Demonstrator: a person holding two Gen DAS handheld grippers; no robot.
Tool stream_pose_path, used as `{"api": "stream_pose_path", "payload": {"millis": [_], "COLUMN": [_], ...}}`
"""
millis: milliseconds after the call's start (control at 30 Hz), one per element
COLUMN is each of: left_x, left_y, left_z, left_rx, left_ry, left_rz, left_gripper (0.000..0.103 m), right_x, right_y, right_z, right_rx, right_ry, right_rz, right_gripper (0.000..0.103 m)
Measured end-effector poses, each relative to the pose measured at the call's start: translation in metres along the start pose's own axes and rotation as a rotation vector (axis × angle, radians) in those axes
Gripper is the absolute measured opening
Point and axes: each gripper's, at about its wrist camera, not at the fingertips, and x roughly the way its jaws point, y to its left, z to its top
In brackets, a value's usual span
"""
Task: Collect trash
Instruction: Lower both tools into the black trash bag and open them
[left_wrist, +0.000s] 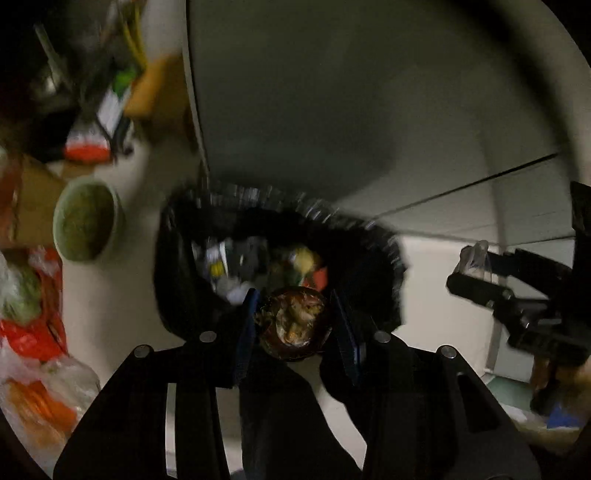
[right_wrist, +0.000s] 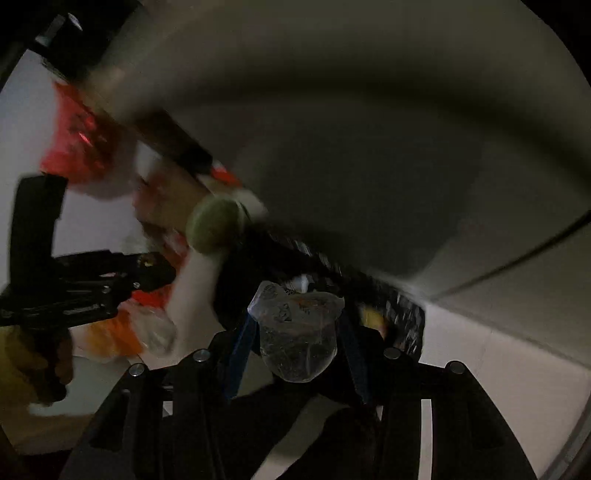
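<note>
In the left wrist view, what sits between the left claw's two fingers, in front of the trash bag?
A dark round container of food scraps sits clamped in the left claw, just before the black trash bag; the left wrist view shows it.

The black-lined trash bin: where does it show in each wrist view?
Left wrist: the black-lined trash bin sits centre frame, just past the left gripper and its brown food scrap.
Right wrist: its rim crosses mid-frame behind the clear plastic cup.
Shared landmark: the round green bowl.
</note>
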Motion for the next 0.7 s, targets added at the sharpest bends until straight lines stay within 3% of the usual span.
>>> {"api": "stream_pose_path", "payload": {"millis": [67, 100, 167, 233, 333, 433, 500, 567, 633, 700], "left_x": [0.042, 0.052, 0.076, 0.085, 0.072, 0.032, -0.002, -0.048, -0.084, -0.117], "left_y": [0.013, 0.017, 0.028, 0.037, 0.044, 0.044, 0.038, 0.028, 0.018, 0.007], "left_z": [0.005, 0.008, 0.014, 0.018, 0.015, 0.010, 0.008, 0.004, 0.002, 0.002], "left_rx": [-0.019, -0.026, -0.036, -0.038, -0.041, -0.049, -0.034, -0.011, 0.002, 0.007], "left_ry": [0.059, 0.075, 0.112, 0.140, 0.133, 0.081, 0.029, -0.046, -0.103, -0.159], "left_rz": [0.045, 0.057, 0.097, 0.123, 0.135, 0.111, 0.097, 0.094, 0.091, 0.076], "left_gripper": [0.061, 0.070, 0.073, 0.074, 0.074, 0.074, 0.078, 0.086, 0.088, 0.088], "right_x": [0.043, 0.064, 0.093, 0.105, 0.097, 0.060, 0.011, -0.062, -0.129, -0.193], "right_y": [-0.005, -0.009, -0.017, -0.021, -0.019, -0.017, -0.002, 0.023, 0.045, 0.059], "right_z": [-0.001, -0.001, 0.001, -0.002, -0.001, 0.005, 0.016, 0.030, 0.047, 0.064], "right_rx": [0.022, 0.028, 0.069, 0.096, 0.093, 0.060, 0.021, -0.045, -0.123, -0.206], "right_ry": [0.049, 0.076, 0.111, 0.125, 0.113, 0.068, 0.002, -0.097, -0.206, -0.357], "right_rz": [-0.024, -0.054, -0.096, -0.105, -0.122, -0.100, -0.033, 0.091, 0.174, 0.167], "right_gripper": [0.052, 0.065, 0.073, 0.074, 0.076, 0.076, 0.076, 0.076, 0.082, 0.098]}}
